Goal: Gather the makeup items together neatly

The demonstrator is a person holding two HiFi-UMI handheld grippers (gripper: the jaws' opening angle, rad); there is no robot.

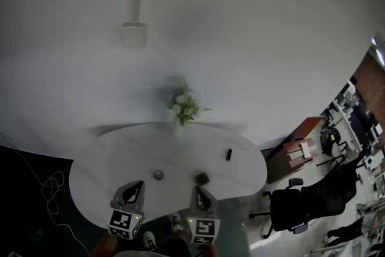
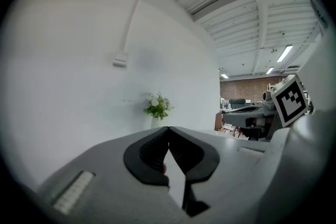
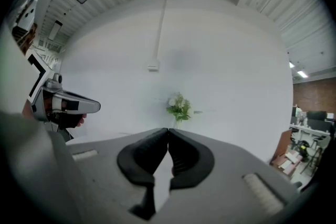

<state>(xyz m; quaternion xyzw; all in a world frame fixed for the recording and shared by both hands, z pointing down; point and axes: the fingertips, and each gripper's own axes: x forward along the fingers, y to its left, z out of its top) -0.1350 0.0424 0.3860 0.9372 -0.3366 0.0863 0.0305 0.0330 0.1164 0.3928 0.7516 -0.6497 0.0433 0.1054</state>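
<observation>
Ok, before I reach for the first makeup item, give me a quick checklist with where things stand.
1. Left gripper empty: ok, jaws together on nothing.
2. Right gripper empty: ok, jaws together on nothing.
3. Jaws open for a pick: not ok, both are shut.
4. Items gathered: not ok; the round item, dark square item and small dark item lie apart on the table.
5. Vase of flowers out of the way: ok, at the far edge.
6. What each item is: cannot tell, too small.
</observation>
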